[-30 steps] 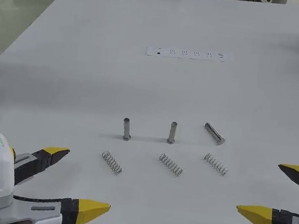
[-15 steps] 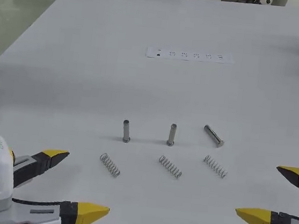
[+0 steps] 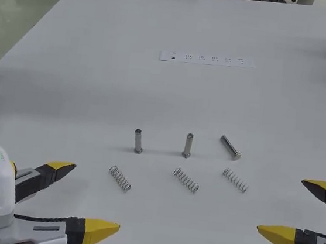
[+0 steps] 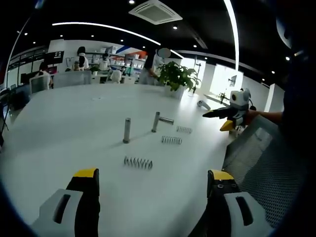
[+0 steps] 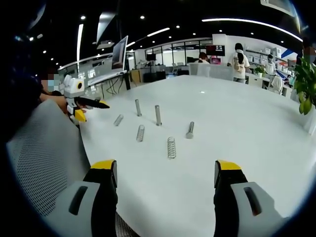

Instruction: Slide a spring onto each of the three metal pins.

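Two slim steel pins stand upright on the white table (image 3: 97, 79): the middle pin (image 3: 188, 145) and, left of it, the left pin (image 3: 138, 141). Right of the middle pin, the third pin (image 3: 230, 147) lies on its side. Nearer the person than the middle pin lie three loose coiled wire springs: left spring (image 3: 120, 178), centre spring (image 3: 186, 180) and right spring (image 3: 235, 179). The yellow-tipped left gripper (image 3: 91, 196) and right gripper (image 3: 283, 206) hover nearer the person than the middle pin, one on either side of it, each with its jaws apart and empty.

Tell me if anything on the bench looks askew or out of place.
The rightmost pin lies tipped over on its side, while the left pin and middle pin stand upright. It looks odd because it breaks the row. Nothing else stands out.
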